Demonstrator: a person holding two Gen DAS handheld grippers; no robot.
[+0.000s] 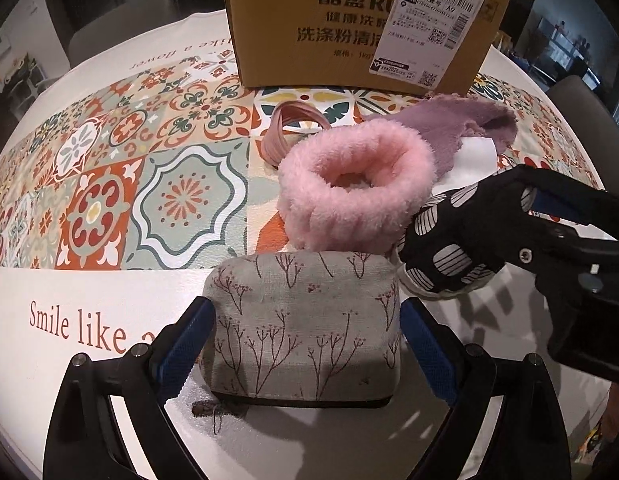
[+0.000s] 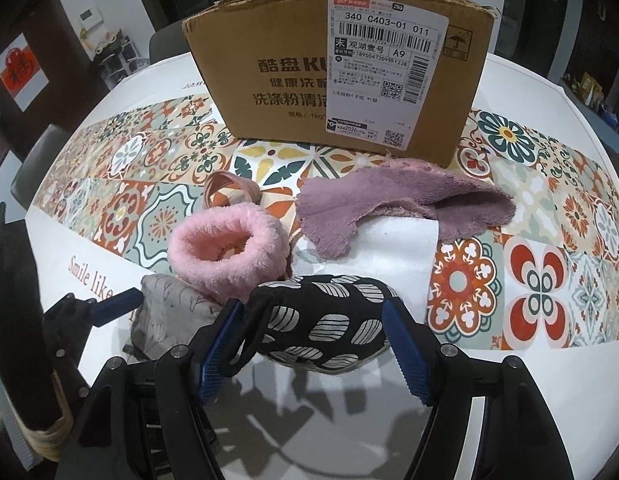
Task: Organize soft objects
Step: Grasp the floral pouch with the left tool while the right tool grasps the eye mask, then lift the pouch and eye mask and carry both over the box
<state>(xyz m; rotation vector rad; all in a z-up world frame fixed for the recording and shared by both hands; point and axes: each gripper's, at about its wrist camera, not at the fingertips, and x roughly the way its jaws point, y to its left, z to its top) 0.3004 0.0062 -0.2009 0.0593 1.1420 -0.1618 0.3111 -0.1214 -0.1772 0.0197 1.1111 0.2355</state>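
A: Left gripper [image 1: 305, 340] – apart, straddling grey floral pouch [image 1: 303, 320]; contact w/ pads [image 1: 185, 340] unclear.
B: Right gripper [image 2: 313, 344] – also apart, around black patterned pouch [image 2: 325, 320]. Pink fluffy ring [image 2: 225, 260] just behind; white cloth [image 2: 393, 252] partly hidden under purple cloth [image 2: 389, 196]. Box [image 1: 349, 32] top cut off.

At the top of the frame, the cardboard box [image 2: 337, 80] is showing brown print "酷盘 KU", "洗涤粉清洁" and "1kg". Its white shipping label [image 2: 383, 68] is reading "340 C403-01 011", "观湖壹号" and "A9". The tablecloth [image 1: 109, 208] is spelling "Smile like a" at lower left.
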